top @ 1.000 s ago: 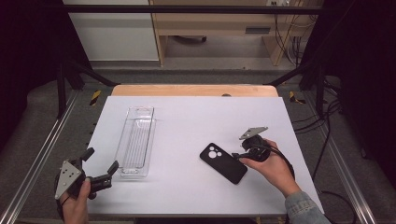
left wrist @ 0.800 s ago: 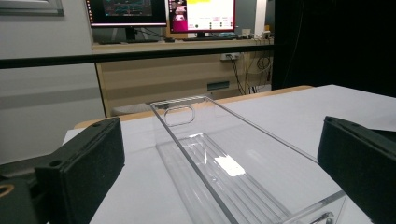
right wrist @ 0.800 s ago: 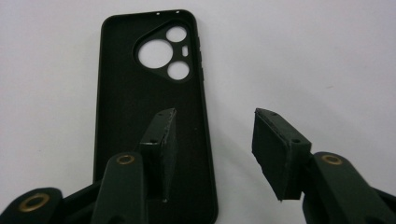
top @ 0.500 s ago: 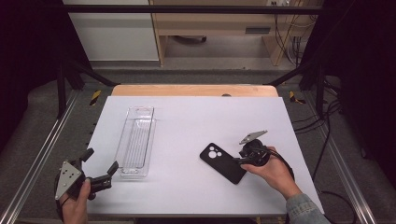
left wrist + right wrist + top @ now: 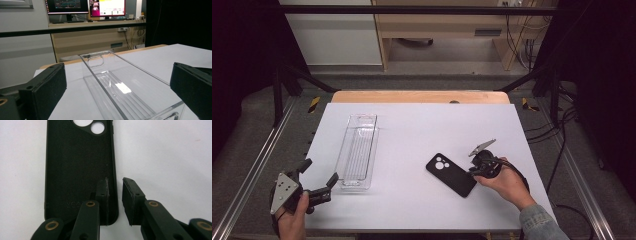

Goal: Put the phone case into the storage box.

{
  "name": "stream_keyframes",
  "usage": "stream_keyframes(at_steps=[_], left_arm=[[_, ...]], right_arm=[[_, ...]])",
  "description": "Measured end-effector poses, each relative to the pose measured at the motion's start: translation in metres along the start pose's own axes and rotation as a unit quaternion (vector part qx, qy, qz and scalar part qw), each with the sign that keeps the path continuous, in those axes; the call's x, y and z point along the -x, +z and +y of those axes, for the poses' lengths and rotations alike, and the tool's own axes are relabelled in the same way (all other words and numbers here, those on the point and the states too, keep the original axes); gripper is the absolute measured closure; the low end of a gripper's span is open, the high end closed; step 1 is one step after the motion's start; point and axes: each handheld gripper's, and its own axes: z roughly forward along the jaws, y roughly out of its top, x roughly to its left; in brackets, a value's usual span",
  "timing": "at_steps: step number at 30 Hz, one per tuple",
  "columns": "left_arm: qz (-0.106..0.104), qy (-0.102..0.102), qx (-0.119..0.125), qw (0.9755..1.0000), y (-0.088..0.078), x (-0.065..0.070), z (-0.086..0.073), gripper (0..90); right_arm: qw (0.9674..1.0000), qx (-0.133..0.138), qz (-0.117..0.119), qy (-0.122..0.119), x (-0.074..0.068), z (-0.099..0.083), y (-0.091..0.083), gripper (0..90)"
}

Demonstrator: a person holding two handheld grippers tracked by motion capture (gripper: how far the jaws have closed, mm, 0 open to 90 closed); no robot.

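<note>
- A black phone case lies flat on the white table, right of centre, its camera cut-outs at the far-left end and its long axis running diagonally toward the near right.
- The right gripper sits at the case's near-right end, held in the person's right hand, with the grey plate tilted up above it.
- In the right gripper view the case fills the upper left; one jaw lies over the inside of the case, the other over bare table just beyond the rim — so the case's side wall stands between them.
- Those jaws have just been closing and are now narrow, yet a thin gap to the wall is visible on both sides; the pads do not press it.
- A clear plastic tray lies lengthwise at the left of the table, well apart from the case.
- The left gripper rests at the near-left corner in the left hand, jaws wide apart, pointing at the tray's near end without touching it.
</note>
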Motion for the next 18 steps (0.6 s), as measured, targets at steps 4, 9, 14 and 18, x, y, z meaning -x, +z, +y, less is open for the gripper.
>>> stream_keyframes(at_steps=[4,9,14,18], left_arm=[[0.0,0.001,0.0,1.0,0.0,0.0001,0.0001,0.3],[0.0,0.002,0.0,1.0,0.0001,0.0002,0.0001,0.3],[0.0,0.004,-0.001,1.0,0.0004,0.0007,0.0002,0.3],[0.0,0.006,-0.002,1.0,0.0005,0.0009,0.0001,0.3]], right_arm=[[1.0,-0.004,0.006,0.006,0.0023,-0.0014,0.0002,78.8],[0.9998,-0.008,0.012,0.01,0.0032,-0.002,0.0001,80.7],[0.9998,-0.013,0.014,0.006,0.0039,-0.0024,0.0013,82.5],[0.9997,-0.02,0.013,0.007,0.0042,-0.0023,0.0022,83.4]])
